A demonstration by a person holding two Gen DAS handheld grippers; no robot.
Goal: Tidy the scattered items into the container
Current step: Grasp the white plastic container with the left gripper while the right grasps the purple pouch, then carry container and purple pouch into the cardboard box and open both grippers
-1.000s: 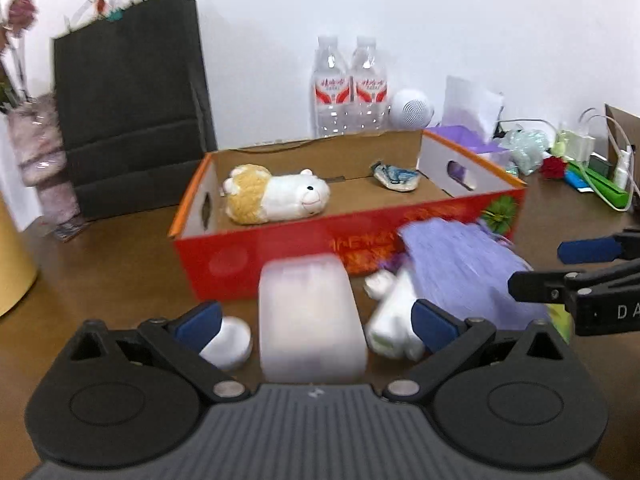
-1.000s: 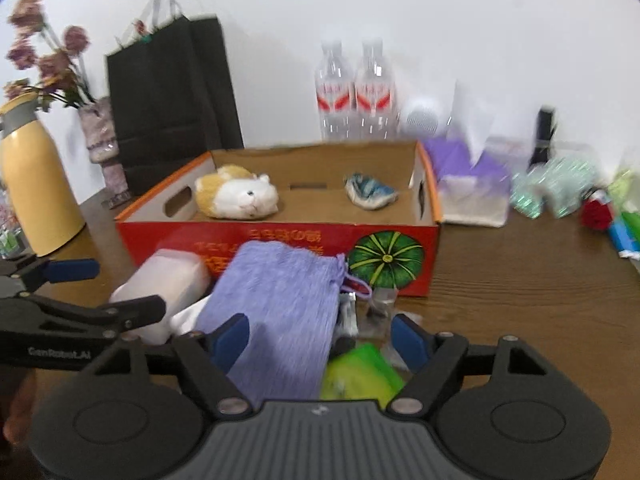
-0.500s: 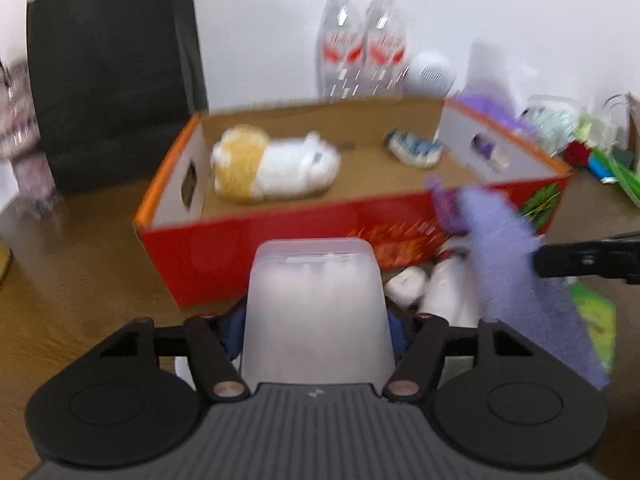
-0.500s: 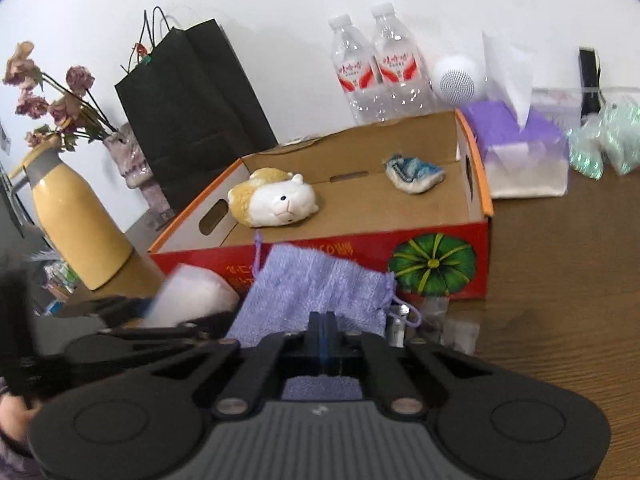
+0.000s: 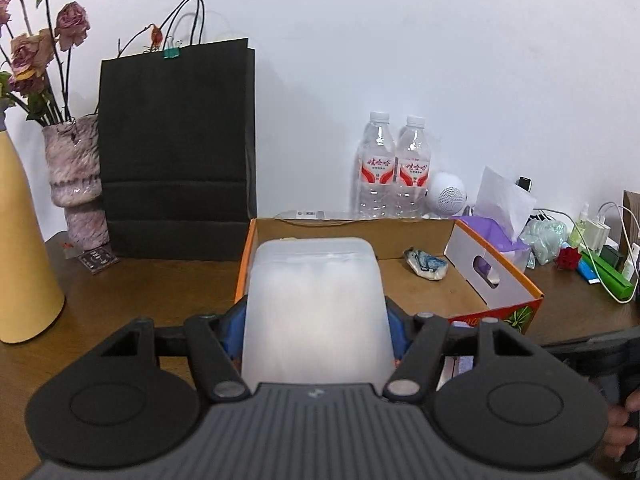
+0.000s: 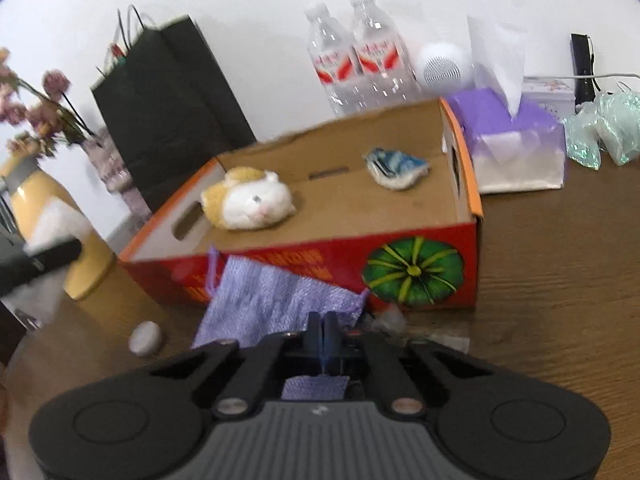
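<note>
My left gripper (image 5: 316, 330) is shut on a frosted white plastic box (image 5: 316, 304), lifted in front of the red cardboard box (image 5: 496, 280). My right gripper (image 6: 325, 334) is shut on a purple cloth pouch (image 6: 276, 300), held above the table before the red box (image 6: 420, 264). Inside the box lie a plush hamster (image 6: 250, 203) and a blue-white item (image 6: 396, 168), which also shows in the left wrist view (image 5: 425, 265). A small white round object (image 6: 145, 338) lies on the table at the left.
A black paper bag (image 5: 176, 148), a pink vase (image 5: 76, 184) and a yellow flask (image 5: 20, 248) stand left. Two water bottles (image 5: 394, 168), a white speaker (image 5: 446, 199), a purple tissue box (image 6: 512, 140) and chargers (image 5: 596, 232) are behind and right.
Both grippers closed on their items and lifted them: the left raised the white box up in front of the red box, the right raised the purple pouch off the table.
</note>
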